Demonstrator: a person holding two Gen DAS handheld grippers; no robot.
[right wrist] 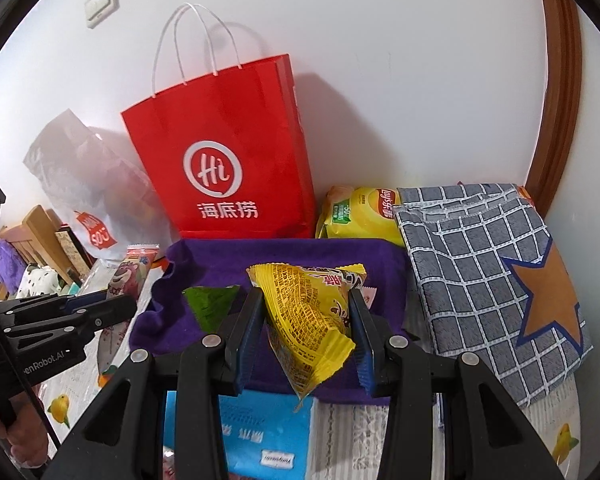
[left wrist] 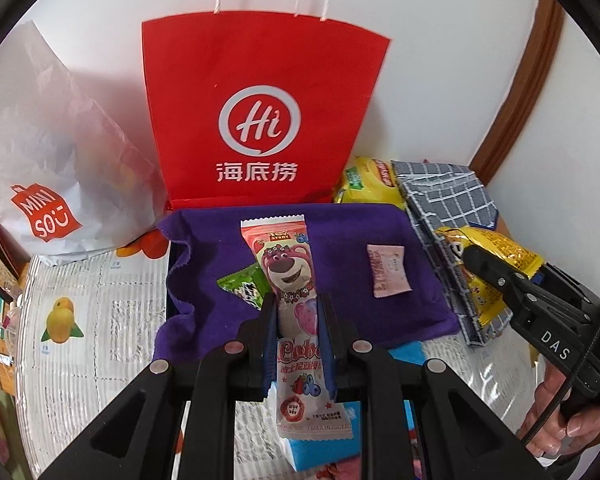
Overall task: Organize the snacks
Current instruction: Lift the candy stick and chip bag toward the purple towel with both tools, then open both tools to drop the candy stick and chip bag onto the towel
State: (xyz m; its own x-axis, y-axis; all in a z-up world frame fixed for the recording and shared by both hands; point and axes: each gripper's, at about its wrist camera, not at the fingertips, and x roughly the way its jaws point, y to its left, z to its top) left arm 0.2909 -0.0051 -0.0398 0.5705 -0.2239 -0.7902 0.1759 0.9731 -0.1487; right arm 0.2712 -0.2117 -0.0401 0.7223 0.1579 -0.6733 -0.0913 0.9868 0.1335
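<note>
My left gripper (left wrist: pixel 298 300) is shut on a long pink Lotso bear snack packet (left wrist: pixel 290 272), held lengthwise above the purple cloth-lined tray (left wrist: pixel 348 232). A small green packet (left wrist: pixel 244 286) and a small pink packet (left wrist: pixel 388 270) lie in the tray. My right gripper (right wrist: pixel 306 296) is shut on a yellow snack bag (right wrist: pixel 310 316) above the tray's (right wrist: pixel 284 252) near edge. The green packet (right wrist: pixel 210 304) also shows there. The left gripper with the Lotso packet (right wrist: pixel 130 276) shows at the left of the right wrist view. The right gripper with the yellow bag (left wrist: pixel 496 256) shows at the right of the left wrist view.
A red paper bag (left wrist: pixel 260 120) stands against the wall behind the tray, a white Miniso bag (left wrist: pixel 48 184) to its left. A yellow Lay's chip bag (right wrist: pixel 364 212) and a grey checked cloth bag (right wrist: pixel 488 272) lie right of the tray. A blue box (right wrist: pixel 268 436) sits in front.
</note>
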